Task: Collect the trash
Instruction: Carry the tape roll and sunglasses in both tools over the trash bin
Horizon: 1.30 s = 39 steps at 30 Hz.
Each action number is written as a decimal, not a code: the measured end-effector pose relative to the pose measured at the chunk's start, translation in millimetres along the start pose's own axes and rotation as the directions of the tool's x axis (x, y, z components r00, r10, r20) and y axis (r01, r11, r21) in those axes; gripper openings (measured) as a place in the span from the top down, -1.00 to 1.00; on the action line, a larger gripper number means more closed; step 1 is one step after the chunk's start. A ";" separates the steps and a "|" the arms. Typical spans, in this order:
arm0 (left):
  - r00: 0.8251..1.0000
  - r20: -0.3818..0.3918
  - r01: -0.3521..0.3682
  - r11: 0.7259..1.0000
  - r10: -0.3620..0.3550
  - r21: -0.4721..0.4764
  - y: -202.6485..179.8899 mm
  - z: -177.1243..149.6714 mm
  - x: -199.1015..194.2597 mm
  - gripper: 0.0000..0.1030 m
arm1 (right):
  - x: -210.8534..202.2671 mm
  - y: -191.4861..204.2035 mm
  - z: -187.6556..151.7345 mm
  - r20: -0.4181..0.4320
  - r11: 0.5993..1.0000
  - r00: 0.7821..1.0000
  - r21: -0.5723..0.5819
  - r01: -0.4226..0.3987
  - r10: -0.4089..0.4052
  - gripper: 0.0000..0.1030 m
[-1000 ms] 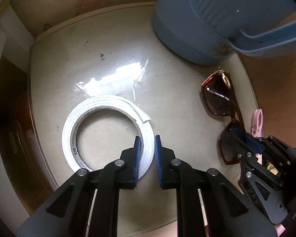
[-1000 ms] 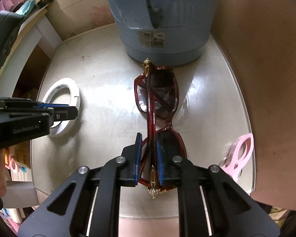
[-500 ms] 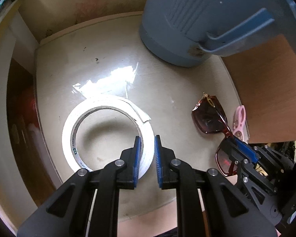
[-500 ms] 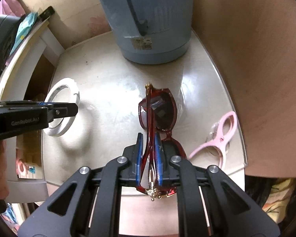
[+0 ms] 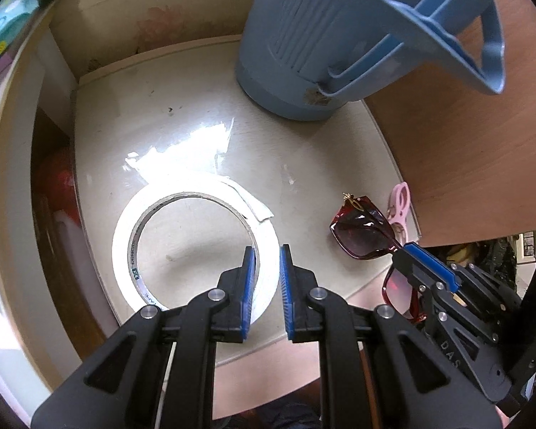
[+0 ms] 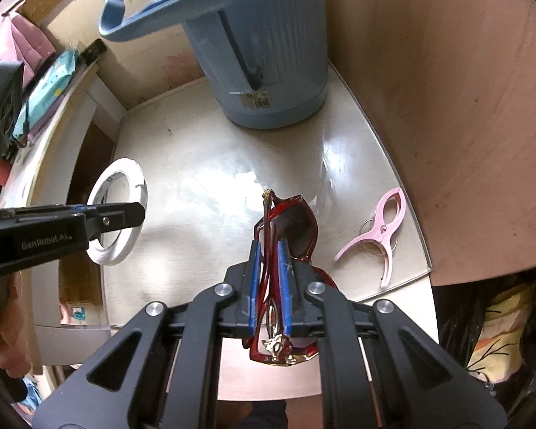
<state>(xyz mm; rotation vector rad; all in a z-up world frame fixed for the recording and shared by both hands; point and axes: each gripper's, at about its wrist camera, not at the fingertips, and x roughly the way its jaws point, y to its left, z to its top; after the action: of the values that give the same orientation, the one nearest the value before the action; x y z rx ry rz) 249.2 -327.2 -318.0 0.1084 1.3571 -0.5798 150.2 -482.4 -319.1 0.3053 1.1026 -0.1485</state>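
Observation:
My left gripper (image 5: 265, 261) is shut on the rim of a white tape roll (image 5: 196, 193) and holds it above the pale tabletop (image 5: 182, 107). My right gripper (image 6: 268, 254) is shut on red sunglasses (image 6: 296, 225), clamped at the frame and lifted off the table. The sunglasses also show in the left wrist view (image 5: 361, 232). The tape roll shows at the left of the right wrist view (image 6: 105, 250). A blue ribbed trash bin (image 6: 268, 53) with a swing handle stands at the back.
A pink clothes peg (image 6: 378, 236) lies near the table's right front corner. A wooden panel (image 6: 446, 107) walls the right side. A shelf with a teal packet (image 6: 46, 89) stands at the left. A black bag (image 6: 500, 321) hangs at the lower right.
Both grippers have risen and pulled back from the table, carrying the tape roll and the sunglasses. The bin's rim and handle have come into view.

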 end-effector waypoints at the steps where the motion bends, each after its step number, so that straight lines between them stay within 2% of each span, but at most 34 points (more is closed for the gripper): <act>1: 1.000 0.002 0.003 1.000 -0.003 -0.002 -3.0 -1.6 -4.7 0.74 | -2.7 0.1 0.2 0.003 1.000 1.000 0.002 -0.001 0.001 0.80; 14: 0.999 0.036 0.035 0.999 -0.035 0.008 -21.4 -17.0 -38.7 0.74 | -54.1 8.2 -10.2 0.048 1.000 0.999 -0.005 -0.005 0.005 0.80; 22: 0.998 0.046 0.044 0.998 -0.046 0.046 -35.0 -44.2 -65.1 0.74 | -85.5 18.8 -34.4 0.070 1.000 0.998 0.006 -0.003 0.003 0.80; 30: 0.996 0.057 0.060 0.996 -0.065 0.073 -45.4 -87.3 -89.0 0.74 | -123.4 39.4 -78.3 0.095 1.000 0.995 0.000 0.003 -0.003 0.80; 39: 0.994 0.053 0.088 0.989 -0.095 0.118 -58.0 -159.0 -109.3 0.74 | -163.3 61.7 -149.8 0.111 0.999 0.993 0.023 0.025 -0.027 0.80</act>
<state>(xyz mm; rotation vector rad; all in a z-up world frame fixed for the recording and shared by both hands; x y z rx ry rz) 71.5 -277.3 -237.2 0.1223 1.2771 -0.7337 -34.1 -382.1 -224.9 0.2984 0.9952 -0.1981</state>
